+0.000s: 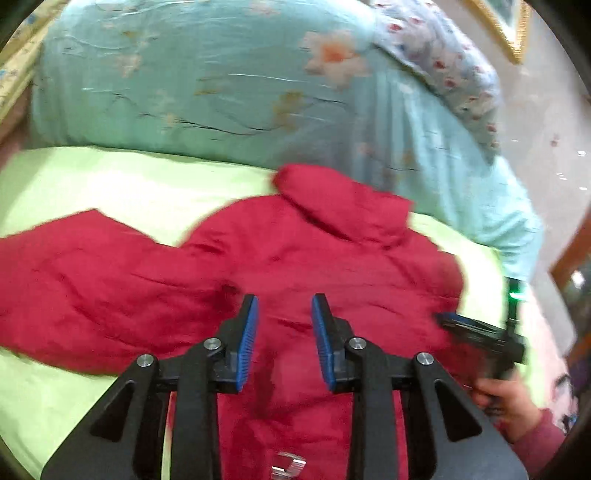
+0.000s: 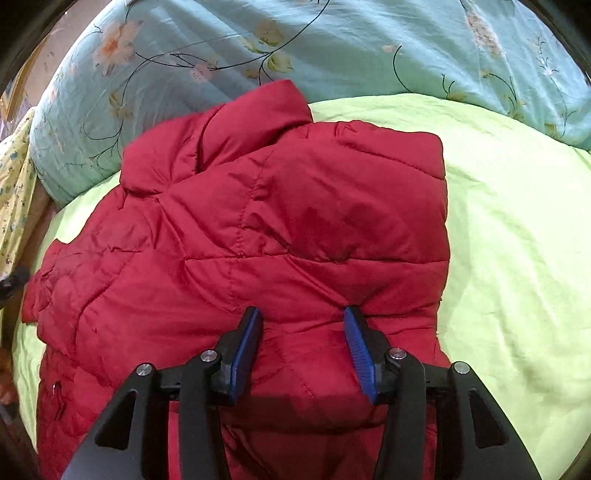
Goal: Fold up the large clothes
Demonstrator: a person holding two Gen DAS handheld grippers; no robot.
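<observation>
We are seeing the red quilted puffer jacket (image 2: 266,236) with 1 side folded in, 1 sleeve (image 1: 74,258) still out; our left gripper (image 1: 284,332) and right gripper (image 2: 303,347) are hovering spread, pinching nothing.

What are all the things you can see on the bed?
Puffy jacket: one, red, spread on the sheet, collar toward the quilt.
Sheet: one, light green, under the jacket.
Quilt: one, pale blue with flowers, bunched behind the jacket.
Flowered cloth: one, white with red flowers, on top of the quilt.
Picture frame: one, gold, on the wall.
Left claw: one, black with blue pads, open over the jacket.
Right claw: one, black with blue pads, open over the jacket.
Hand: one, holding the right claw's handle.
</observation>
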